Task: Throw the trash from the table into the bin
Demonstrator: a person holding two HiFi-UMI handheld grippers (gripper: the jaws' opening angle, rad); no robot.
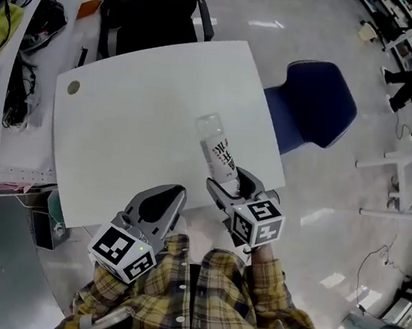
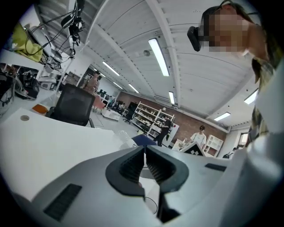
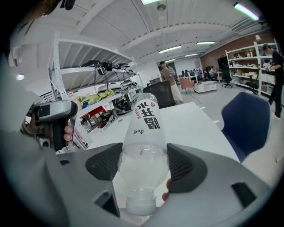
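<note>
White table (image 1: 135,136) lay ahead of both grippers. Right gripper (image 1: 228,181) was clamped on a clear plastic bottle (image 1: 217,150), cap end inward, body reaching forward past the jaws. Left gripper (image 1: 172,193), just beside it, had jaws pressed together, empty.

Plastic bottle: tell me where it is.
In the head view, the plastic bottle is clamped in the right gripper at the near-right edge of the white table.
</note>
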